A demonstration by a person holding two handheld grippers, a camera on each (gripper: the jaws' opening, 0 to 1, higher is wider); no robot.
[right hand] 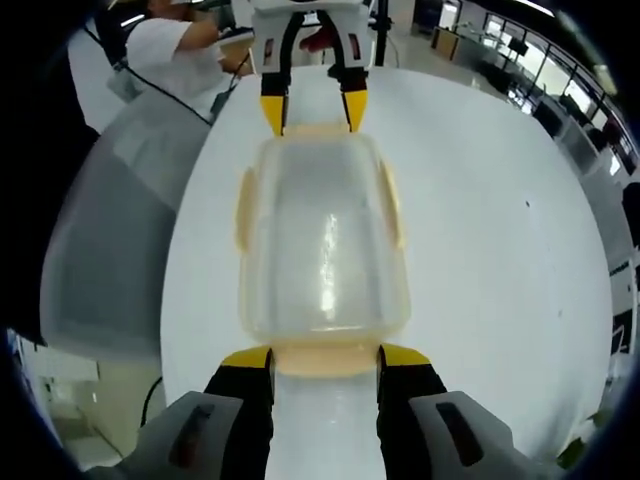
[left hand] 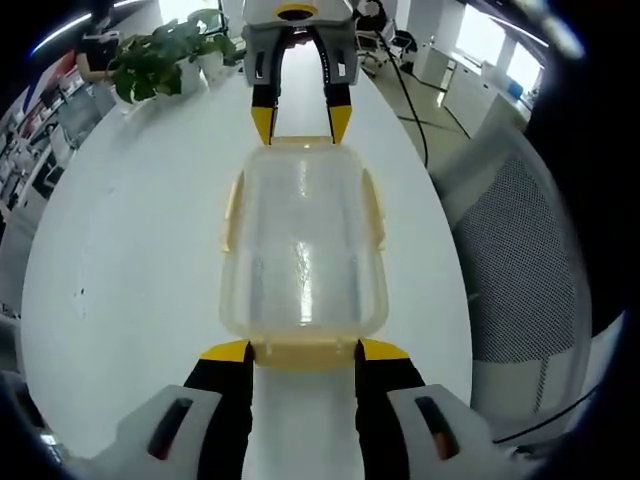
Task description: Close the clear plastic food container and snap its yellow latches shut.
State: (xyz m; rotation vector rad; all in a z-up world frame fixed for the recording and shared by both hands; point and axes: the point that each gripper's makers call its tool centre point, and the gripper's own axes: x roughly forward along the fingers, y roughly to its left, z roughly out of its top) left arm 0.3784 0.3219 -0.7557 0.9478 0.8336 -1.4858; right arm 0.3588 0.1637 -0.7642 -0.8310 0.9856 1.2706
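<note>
The clear container (left hand: 303, 250) lies on the white table (left hand: 130, 260), lid on. My left gripper (left hand: 304, 352) and right gripper (right hand: 325, 358) meet its two opposite ends, jaws spread apart, each straddling an end latch (left hand: 305, 355) without clenching it.

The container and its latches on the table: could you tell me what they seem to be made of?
The container looks like clear, glossy plastic: the white table shows through its lid and a light streak glints on top. The latches look like opaque pale-yellow plastic with a smoother, duller sheen, probably slightly flexible. The table seems a white laminate or painted board, matte to satin; which one cannot be told.
</note>
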